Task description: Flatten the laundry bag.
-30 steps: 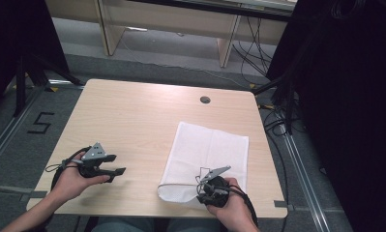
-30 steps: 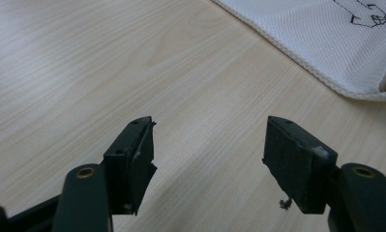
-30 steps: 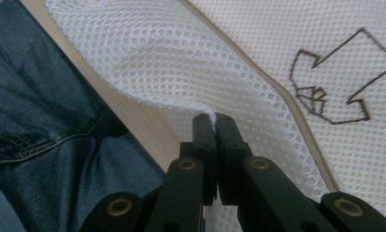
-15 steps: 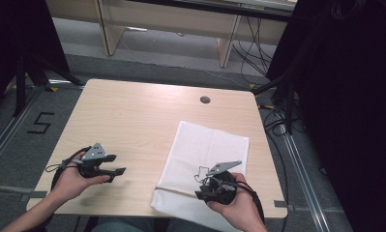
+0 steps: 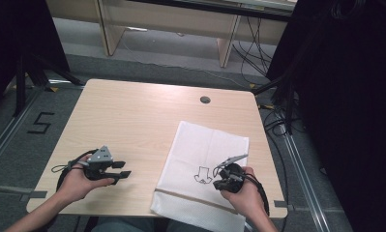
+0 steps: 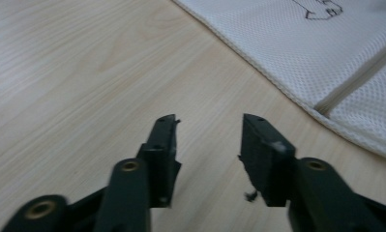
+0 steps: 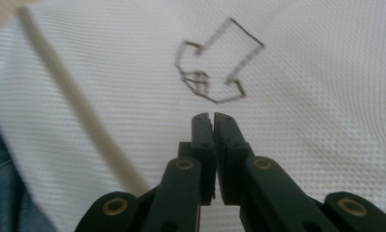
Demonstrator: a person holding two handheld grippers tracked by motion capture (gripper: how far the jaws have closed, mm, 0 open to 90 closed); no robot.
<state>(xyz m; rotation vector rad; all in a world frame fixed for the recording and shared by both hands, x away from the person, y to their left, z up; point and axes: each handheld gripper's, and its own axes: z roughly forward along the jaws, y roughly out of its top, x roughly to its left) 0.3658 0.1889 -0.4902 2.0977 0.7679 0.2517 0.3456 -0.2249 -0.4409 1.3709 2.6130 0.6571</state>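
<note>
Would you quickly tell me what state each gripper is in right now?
Left gripper: open, jaws just closing partway, nothing between them.
Right gripper: shut over the white cloth; no cloth visibly pinched.

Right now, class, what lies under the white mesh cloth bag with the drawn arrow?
The white mesh cloth bag lies flat on the light wooden table; its near edge hangs past the table's front. Whatever is beneath or inside it is covered.

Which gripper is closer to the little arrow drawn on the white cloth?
Right. The right gripper hangs over the white cloth, jaws shut, right beside the arrow drawing. The left gripper is off over bare table, away from the cloth.
</note>
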